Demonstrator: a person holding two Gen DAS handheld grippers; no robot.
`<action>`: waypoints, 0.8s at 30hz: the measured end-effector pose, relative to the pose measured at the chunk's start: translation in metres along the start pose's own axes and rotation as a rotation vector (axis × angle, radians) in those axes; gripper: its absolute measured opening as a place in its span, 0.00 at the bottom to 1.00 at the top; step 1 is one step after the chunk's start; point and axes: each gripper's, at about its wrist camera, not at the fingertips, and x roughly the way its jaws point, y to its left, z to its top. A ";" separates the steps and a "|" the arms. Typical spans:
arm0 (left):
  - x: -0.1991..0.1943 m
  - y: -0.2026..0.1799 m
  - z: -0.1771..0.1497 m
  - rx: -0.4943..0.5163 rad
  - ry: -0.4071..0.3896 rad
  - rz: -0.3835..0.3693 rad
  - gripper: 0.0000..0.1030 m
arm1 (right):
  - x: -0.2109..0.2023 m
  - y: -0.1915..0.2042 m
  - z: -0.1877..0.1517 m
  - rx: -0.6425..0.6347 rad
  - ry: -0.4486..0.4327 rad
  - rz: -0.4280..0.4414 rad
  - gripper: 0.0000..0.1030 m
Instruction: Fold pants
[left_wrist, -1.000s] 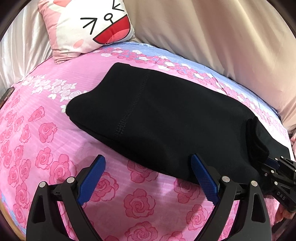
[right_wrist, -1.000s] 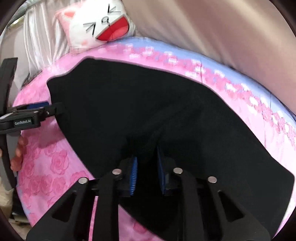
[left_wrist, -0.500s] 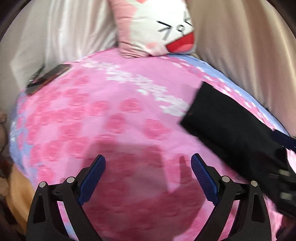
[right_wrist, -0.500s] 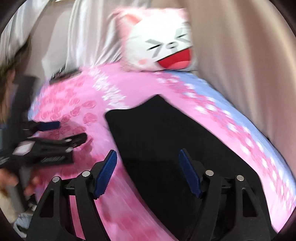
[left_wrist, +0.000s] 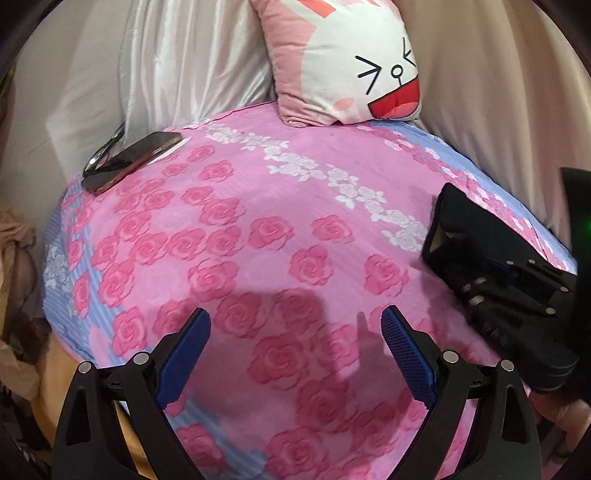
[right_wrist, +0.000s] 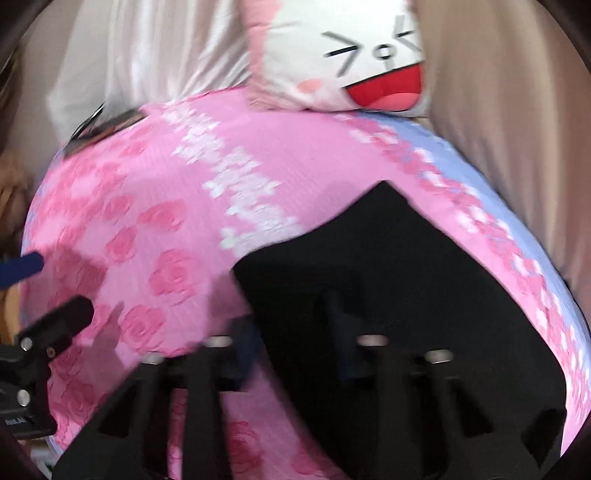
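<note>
Pink rose bedsheet (left_wrist: 280, 206), my left gripper (left_wrist: 295, 343) spread wide over bare sheet, black pants (left_wrist: 465, 236) off to its right; my right gripper (right_wrist: 291, 332) blurred, fingers parted, over the pants' near-left edge

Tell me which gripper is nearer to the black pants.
Right. The right gripper is over the near edge of the black pants; blur hides any contact. The left gripper is open over bare pink bedsheet, with the pants off to its right.
</note>
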 end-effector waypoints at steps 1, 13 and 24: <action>-0.001 -0.004 0.002 0.005 -0.003 -0.009 0.89 | -0.007 -0.014 0.000 0.078 -0.008 0.046 0.15; -0.037 -0.117 0.006 0.193 -0.069 -0.144 0.89 | -0.199 -0.241 -0.124 0.781 -0.420 0.337 0.14; -0.049 -0.268 -0.043 0.401 -0.033 -0.276 0.89 | -0.266 -0.339 -0.361 1.131 -0.414 0.082 0.14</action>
